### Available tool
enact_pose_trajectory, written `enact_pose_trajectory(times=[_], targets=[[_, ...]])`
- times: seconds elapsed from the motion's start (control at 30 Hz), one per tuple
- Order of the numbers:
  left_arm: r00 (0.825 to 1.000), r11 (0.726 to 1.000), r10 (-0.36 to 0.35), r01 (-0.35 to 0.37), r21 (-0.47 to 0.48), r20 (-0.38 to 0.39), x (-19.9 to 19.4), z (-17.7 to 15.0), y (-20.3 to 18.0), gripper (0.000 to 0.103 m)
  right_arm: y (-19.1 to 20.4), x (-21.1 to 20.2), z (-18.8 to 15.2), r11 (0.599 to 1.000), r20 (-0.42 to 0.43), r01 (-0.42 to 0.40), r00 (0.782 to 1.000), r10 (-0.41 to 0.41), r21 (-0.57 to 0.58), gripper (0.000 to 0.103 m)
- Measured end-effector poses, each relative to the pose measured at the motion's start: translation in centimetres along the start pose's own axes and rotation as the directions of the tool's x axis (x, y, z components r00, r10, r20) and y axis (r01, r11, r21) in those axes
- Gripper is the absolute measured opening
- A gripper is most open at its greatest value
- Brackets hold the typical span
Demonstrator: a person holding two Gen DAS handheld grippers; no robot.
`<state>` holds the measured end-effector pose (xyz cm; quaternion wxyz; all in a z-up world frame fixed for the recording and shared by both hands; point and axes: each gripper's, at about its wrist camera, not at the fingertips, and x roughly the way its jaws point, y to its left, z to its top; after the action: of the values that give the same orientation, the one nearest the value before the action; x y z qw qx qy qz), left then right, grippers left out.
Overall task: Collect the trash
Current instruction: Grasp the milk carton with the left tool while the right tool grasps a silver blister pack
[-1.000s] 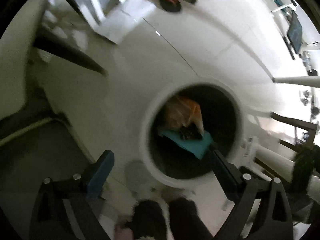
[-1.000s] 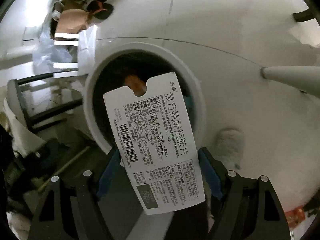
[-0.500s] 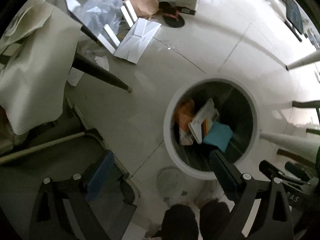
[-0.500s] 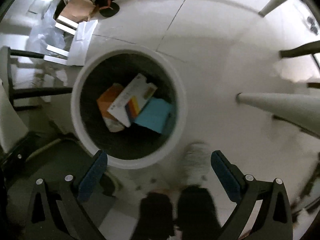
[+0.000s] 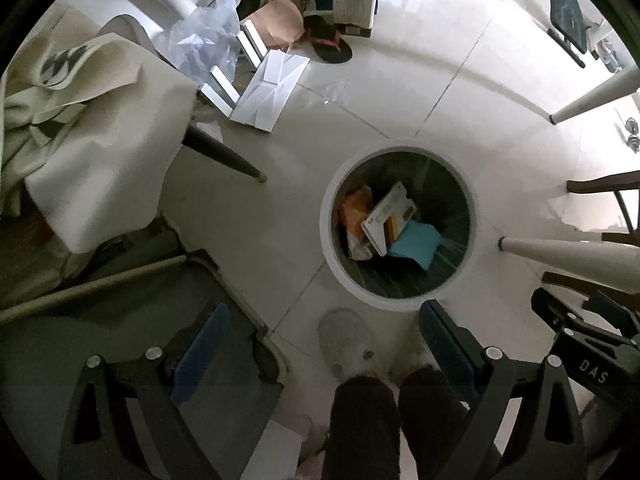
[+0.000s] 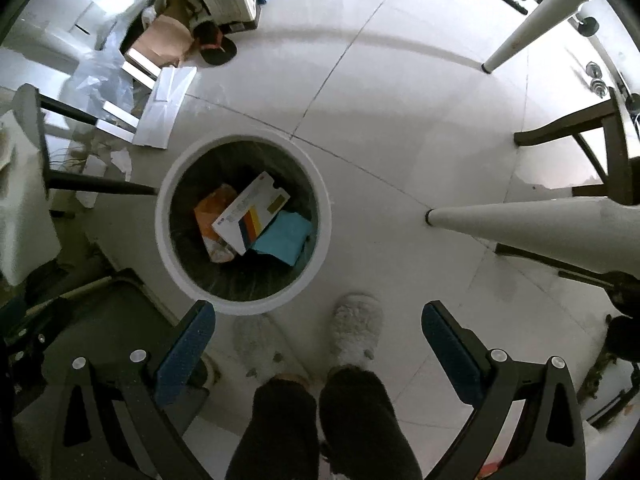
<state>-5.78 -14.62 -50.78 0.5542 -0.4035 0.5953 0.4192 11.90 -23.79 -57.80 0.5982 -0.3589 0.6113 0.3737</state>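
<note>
The medicine box that a second ago stood between the fingers of the right hand-held gripper now lies inside the round white waste bin, printed face up, resting on an orange wrapper and overlapping a teal packet. The right jaws have just been opening and now stand spread wide with nothing between them. The left hand-held gripper is likewise spread and empty. Both views now show the bin smaller and more of the tiled floor around it. The person's pale slippers stand just beside the bin rim.

Writing: the box carries coloured stripes and small print, too small to read here. A black part at the right edge of the left view is marked "DAS"
</note>
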Motion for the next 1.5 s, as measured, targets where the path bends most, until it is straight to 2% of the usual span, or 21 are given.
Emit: enact_pose_trajectory(times=[0.23,0.37,0.5,0.6,0.67,0.8,0.87,0.9,1.03,1.17,1.3,1.37,1.43,1.47,1.5], targets=[[1.000,1.000,0.005,-0.004,-0.016,0.018,-7.0,-2.2,1.2,0.097,1.0,-7.6,-1.8,0.999,0.040,-0.005,0.999,0.006,-0.043,0.103],[0.999,0.999,0.029,-0.027,-0.042,0.027,-12.2,-3.5,2.3,0.097,1.7,-14.1,-3.2,0.998,0.045,-0.034,0.998,0.036,-0.053,0.103],[0.990,0.997,0.073,-0.071,-0.015,0.123,-19.5,-4.1,2.6,0.097,1.3,-21.1,-4.2,0.996,0.050,-0.088,0.995,0.089,-0.024,0.103],[0.977,0.997,0.075,-0.078,0.008,0.200,-24.2,-3.2,1.7,0.097,-0.6,-26.8,-3.6,0.993,0.084,-0.113,0.990,0.110,0.025,0.103],[0.973,0.998,0.062,-0.067,0.018,0.222,-26.3,-1.9,0.6,0.097,-2.7,-29.7,-2.5,0.989,0.107,-0.127,0.987,0.119,0.071,0.103],[0.963,0.997,0.022,-0.042,0.067,0.269,-29.5,2.2,-4.2,0.097,-9.1,-34.4,1.4,0.981,0.180,-0.112,0.980,0.083,0.158,0.103],[0.960,0.994,0.002,-0.032,0.102,0.279,-30.0,4.3,-6.9,0.098,-12.6,-35.3,4.3,0.979,0.188,-0.093,0.980,0.058,0.182,0.103],[0.961,0.993,-0.003,-0.031,0.118,0.276,-30.1,5.1,-8.1,0.103,-14.0,-35.3,5.6,0.978,0.190,-0.085,0.981,0.048,0.191,0.103],[0.971,0.985,-0.007,-0.034,0.168,0.238,-29.1,9.7,-13.6,0.103,-19.2,-34.3,12.1,0.977,0.178,-0.060,0.984,0.023,0.206,0.103],[0.985,0.983,0.020,-0.051,0.175,0.174,-27.4,13.4,-17.4,0.103,-21.0,-31.3,17.3,0.980,0.133,-0.054,0.991,0.028,0.191,0.103],[0.991,0.979,0.060,-0.083,0.189,0.124,-25.8,15.4,-19.6,0.103,-21.4,-27.9,20.6,0.983,0.076,-0.061,0.996,0.049,0.171,0.103],[0.992,0.976,0.074,-0.093,0.197,0.106,-25.2,15.8,-20.1,0.103,-21.5,-27.6,21.1,0.984,0.095,-0.051,0.995,0.035,0.170,0.103],[0.993,0.977,0.082,-0.096,0.188,0.082,-24.8,16.1,-20.5,0.103,-20.8,-28.0,21.4,0.993,0.119,0.002,0.993,-0.016,0.119,0.095],[0.994,0.978,0.083,-0.095,0.183,0.072,-24.6,16.2,-20.6,0.103,-20.6,-28.2,21.3,0.994,0.132,0.000,0.991,-0.014,0.109,0.088],[0.994,0.979,0.086,-0.096,0.179,0.062,-24.5,16.4,-20.8,0.103,-20.1,-28.6,21.3,0.997,0.139,0.003,0.990,-0.015,0.081,0.077]])
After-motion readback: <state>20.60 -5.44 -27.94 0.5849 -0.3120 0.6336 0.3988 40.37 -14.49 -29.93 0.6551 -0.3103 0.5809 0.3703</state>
